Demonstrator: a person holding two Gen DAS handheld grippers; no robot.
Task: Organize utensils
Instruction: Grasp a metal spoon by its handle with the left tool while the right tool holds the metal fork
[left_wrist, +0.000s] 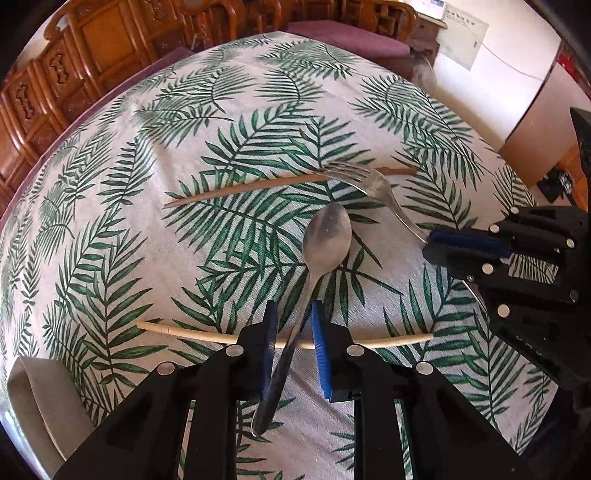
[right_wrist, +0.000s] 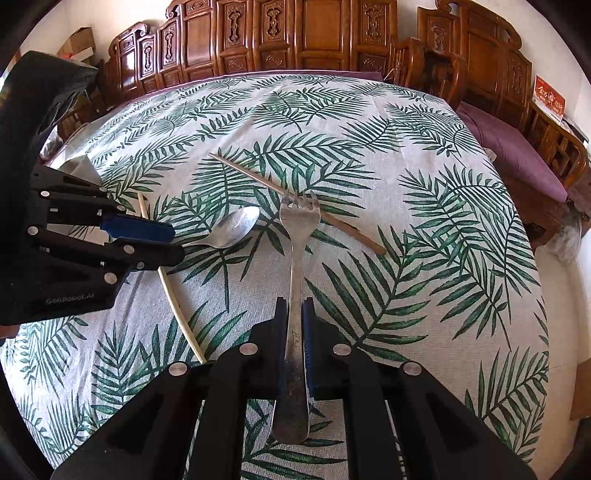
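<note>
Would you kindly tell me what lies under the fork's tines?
The fork has its tines across the brown chopstick, which lies on the tablecloth. The short stretch directly under the tines is hidden.

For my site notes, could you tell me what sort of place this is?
Most likely a home dining room: a table under a palm-leaf tablecloth, carved wooden chairs around it, and a spoon and fork laid out.
</note>
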